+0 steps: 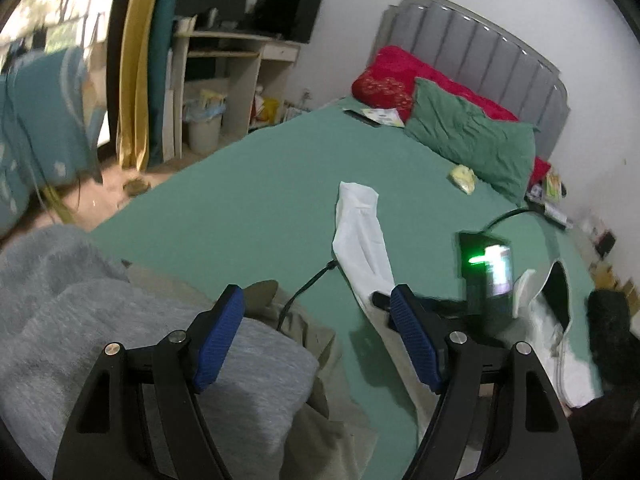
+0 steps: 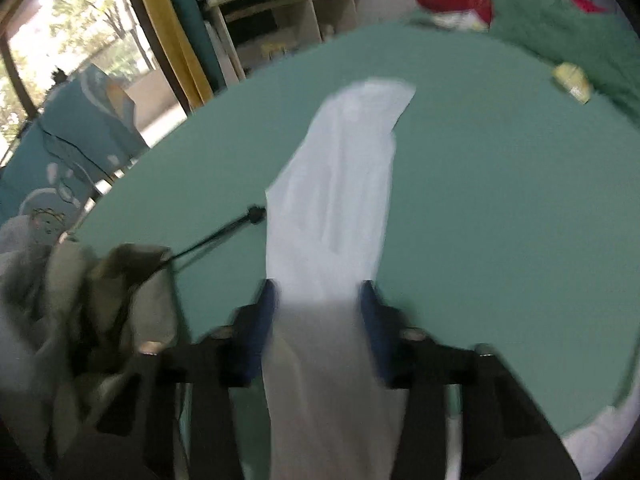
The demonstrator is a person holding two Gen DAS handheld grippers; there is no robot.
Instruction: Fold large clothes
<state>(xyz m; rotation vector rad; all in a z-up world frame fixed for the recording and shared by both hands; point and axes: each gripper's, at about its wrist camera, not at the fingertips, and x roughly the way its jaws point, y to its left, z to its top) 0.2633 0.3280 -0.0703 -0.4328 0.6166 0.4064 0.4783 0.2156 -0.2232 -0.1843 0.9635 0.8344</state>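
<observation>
No readable text, labels, brands, numbers or signs anywhere, both views blurred

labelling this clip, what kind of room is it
Most likely a bedroom: a bed with a green sheet, a grey padded headboard with pillows against it, and a desk by the curtained window.
</observation>
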